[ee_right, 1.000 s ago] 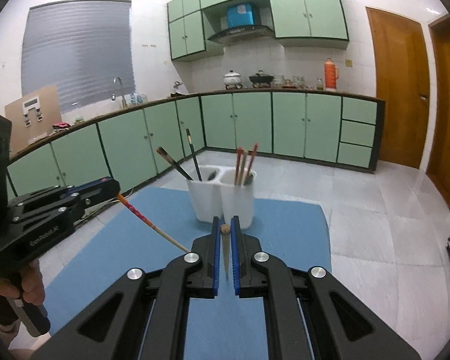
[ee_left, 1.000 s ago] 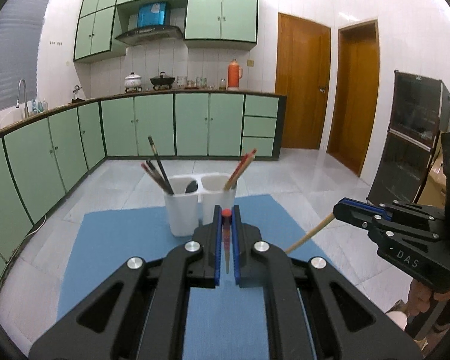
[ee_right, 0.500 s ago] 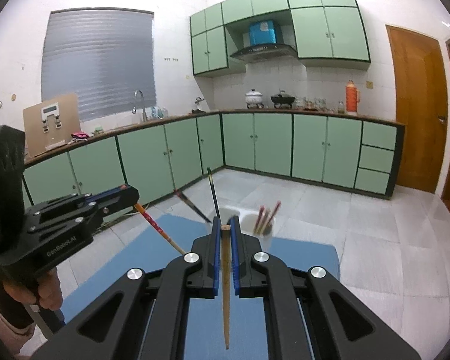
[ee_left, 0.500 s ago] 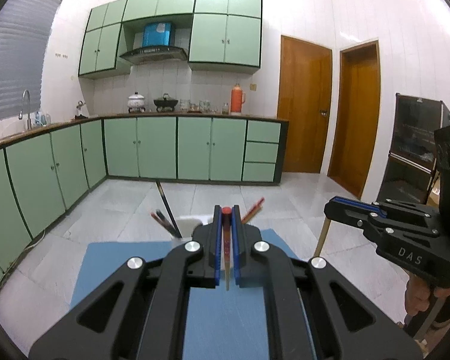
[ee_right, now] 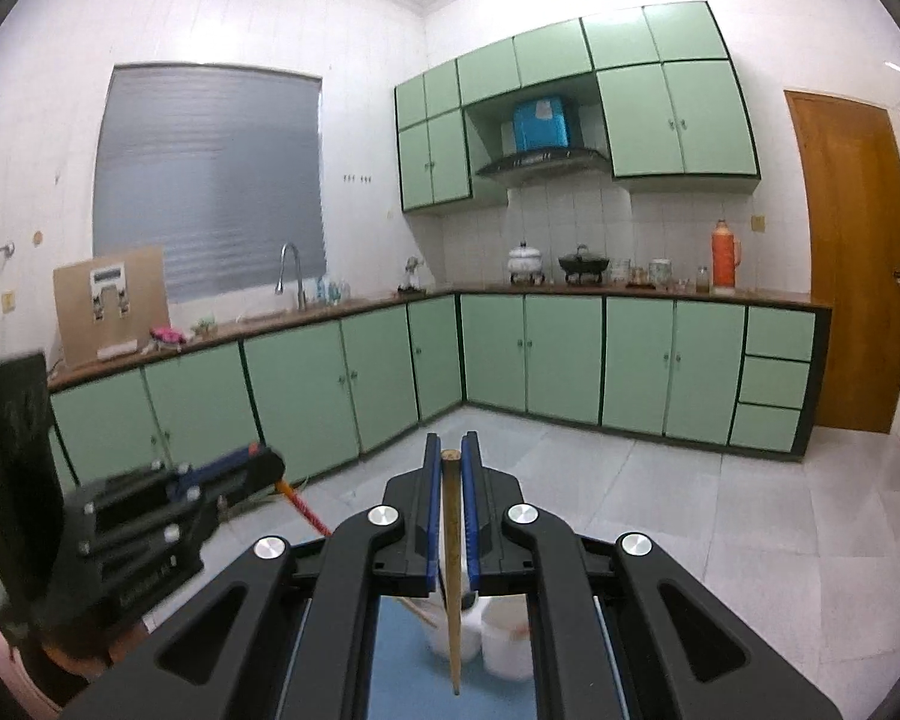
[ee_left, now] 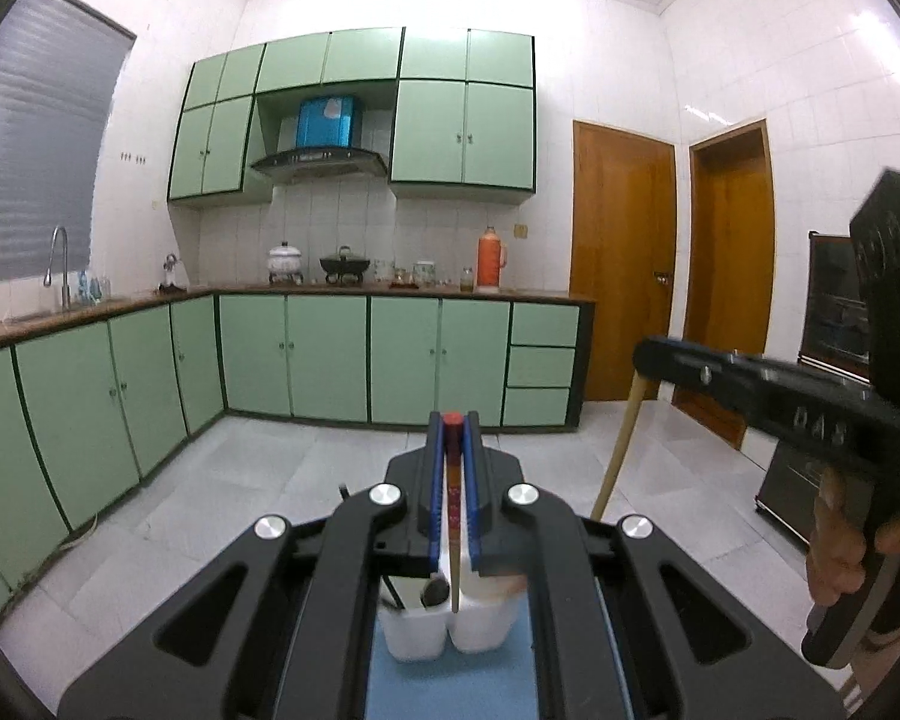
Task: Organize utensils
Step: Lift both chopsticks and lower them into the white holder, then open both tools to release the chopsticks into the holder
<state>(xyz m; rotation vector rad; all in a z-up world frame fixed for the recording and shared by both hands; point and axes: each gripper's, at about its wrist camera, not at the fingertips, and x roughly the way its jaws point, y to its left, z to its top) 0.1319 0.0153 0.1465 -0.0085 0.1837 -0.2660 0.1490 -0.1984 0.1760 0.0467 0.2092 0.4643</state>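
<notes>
My left gripper (ee_left: 452,423) is shut on a red-topped chopstick (ee_left: 453,516) that hangs point-down over the white two-cup utensil holder (ee_left: 450,630). My right gripper (ee_right: 450,456) is shut on a plain wooden chopstick (ee_right: 452,570) that points down over the same holder (ee_right: 498,636). Each gripper shows in the other's view: the right one (ee_left: 660,354) with its wooden chopstick (ee_left: 615,450), the left one (ee_right: 258,462) with its red chopstick (ee_right: 303,510). The holder stands on a blue mat (ee_left: 450,690) and is mostly hidden behind the fingers.
Green base cabinets (ee_left: 330,354) and a worktop with pots and an orange flask (ee_left: 489,255) line the far walls. Two wooden doors (ee_left: 621,264) stand at the right. A dark appliance (ee_left: 834,300) is at the far right. White tiled floor surrounds the mat.
Both grippers have tilted up and moved over the holder, so it has dropped to the bottom of both views. Each chopstick now hangs nearly straight down.
</notes>
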